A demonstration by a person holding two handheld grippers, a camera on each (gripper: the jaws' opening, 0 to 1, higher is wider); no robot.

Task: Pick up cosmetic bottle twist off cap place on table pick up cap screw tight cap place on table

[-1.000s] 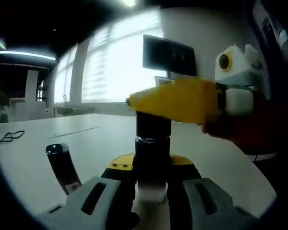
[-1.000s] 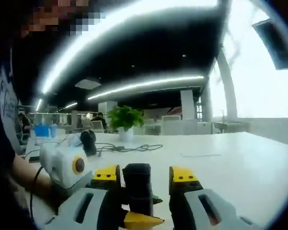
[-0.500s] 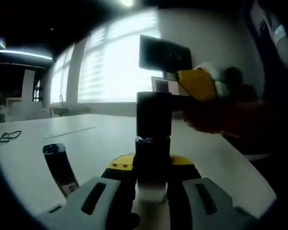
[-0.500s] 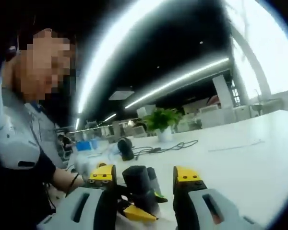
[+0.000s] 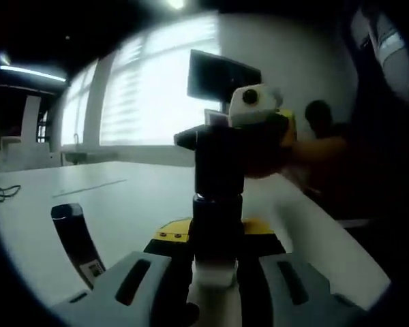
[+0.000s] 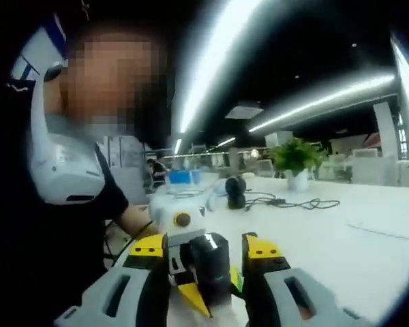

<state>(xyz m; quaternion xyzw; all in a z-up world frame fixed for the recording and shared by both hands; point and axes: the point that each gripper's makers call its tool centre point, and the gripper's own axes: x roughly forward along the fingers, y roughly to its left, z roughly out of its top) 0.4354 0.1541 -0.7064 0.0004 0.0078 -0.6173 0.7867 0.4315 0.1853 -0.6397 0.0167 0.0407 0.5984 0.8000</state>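
Cosmetic bottle (image 5: 217, 225) upright, pinched in left gripper (image 5: 215, 272) jaws, above surface (image 5: 123, 197) | right gripper (image 6: 208, 272) jaws squeeze black cap (image 6: 210, 266) on top | cap mid-twist, can't tell which way | small dark bottle (image 5: 78, 238) near left.

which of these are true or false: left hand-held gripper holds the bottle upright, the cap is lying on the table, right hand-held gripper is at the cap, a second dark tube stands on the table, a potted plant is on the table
1. The left hand-held gripper holds the cosmetic bottle upright. True.
2. The cap is lying on the table. False: it sits on top of the bottle, off the table.
3. The right hand-held gripper is at the cap, its jaws on either side of it. True.
4. A second dark tube stands on the table beside the held bottle. True, and it leans a little.
5. The potted plant lies tipped over on the table. False: it stands upright, far across the table.
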